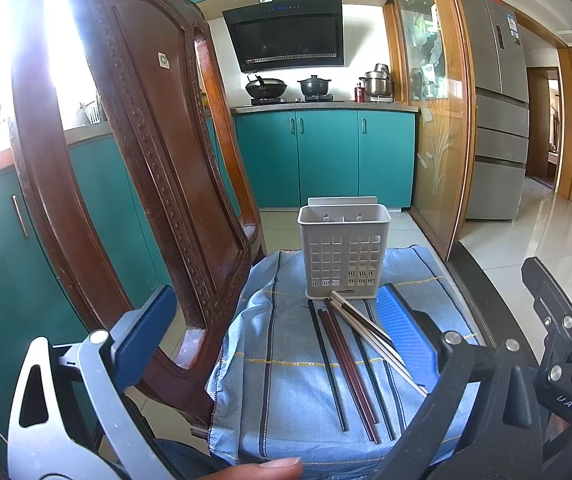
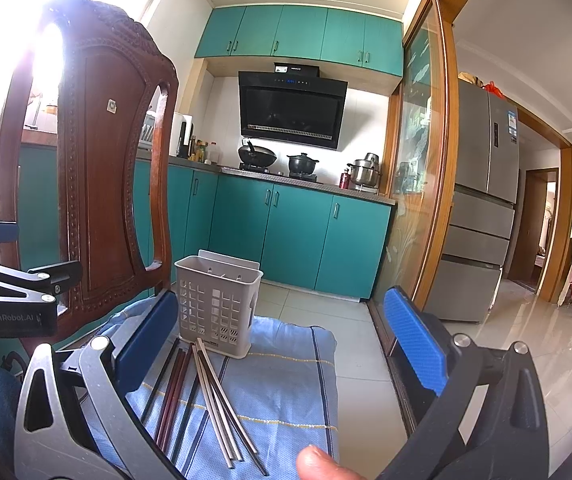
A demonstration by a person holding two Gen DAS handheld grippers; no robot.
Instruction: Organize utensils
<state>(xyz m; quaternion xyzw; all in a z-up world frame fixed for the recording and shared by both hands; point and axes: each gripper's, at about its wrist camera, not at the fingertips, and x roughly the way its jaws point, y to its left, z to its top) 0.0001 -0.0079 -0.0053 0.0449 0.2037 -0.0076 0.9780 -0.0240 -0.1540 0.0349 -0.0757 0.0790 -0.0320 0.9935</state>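
Observation:
A grey slotted utensil holder (image 1: 342, 254) stands upright and empty on a blue striped cloth (image 1: 286, 400); it also shows in the right wrist view (image 2: 217, 306). Several chopsticks (image 1: 350, 364) in black, reddish-brown and pale tones lie loose on the cloth in front of it, also seen in the right wrist view (image 2: 205, 396). My left gripper (image 1: 275, 332) is open and empty, above and in front of the chopsticks. My right gripper (image 2: 281, 340) is open and empty, above the cloth right of the holder. The right gripper's body (image 1: 558, 344) shows at the right edge of the left wrist view.
A carved wooden chair back (image 1: 133, 168) rises close on the left, next to the cloth. Teal kitchen cabinets (image 1: 326, 156) and a stove with pots (image 1: 286, 88) stand behind. A glass sliding door (image 1: 434, 120) and a fridge (image 1: 494, 112) are to the right.

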